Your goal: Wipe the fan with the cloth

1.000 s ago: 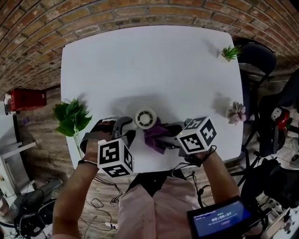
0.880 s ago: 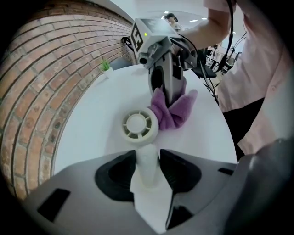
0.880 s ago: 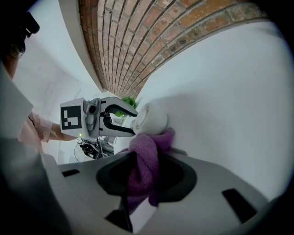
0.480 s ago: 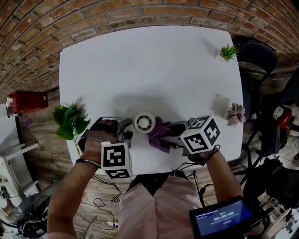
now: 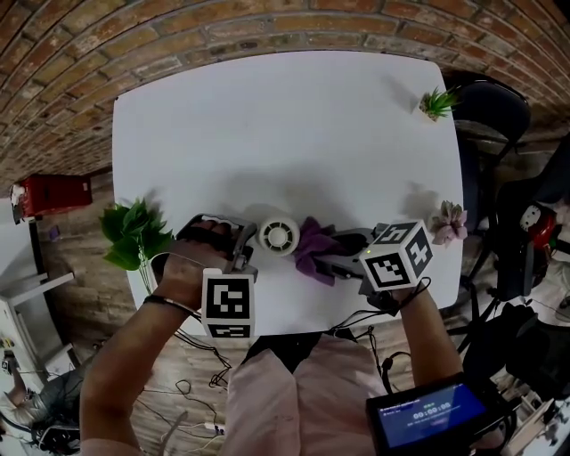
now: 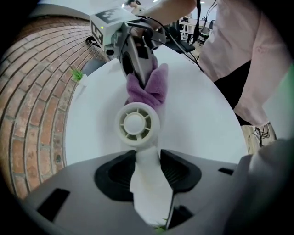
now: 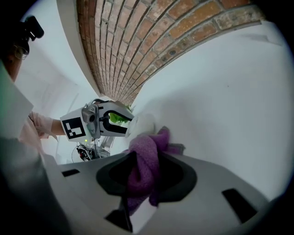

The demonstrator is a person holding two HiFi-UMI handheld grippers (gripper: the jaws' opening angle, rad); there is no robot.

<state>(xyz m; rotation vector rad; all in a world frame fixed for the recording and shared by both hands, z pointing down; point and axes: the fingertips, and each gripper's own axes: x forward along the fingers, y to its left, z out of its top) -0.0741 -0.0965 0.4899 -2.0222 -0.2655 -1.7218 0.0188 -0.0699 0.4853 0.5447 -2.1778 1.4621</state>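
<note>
Your left claw clenches the small white plastic fan by its handle. Your right claw grips a crumpled purple cloth, touching the fan just ahead.

A white square surface stands against a red brick wall on a wooden plank floor. A leafy green plant sits at its left edge, a small spiky plant and a pale succulent along its right. A black chair stands beside the right edge.
</note>
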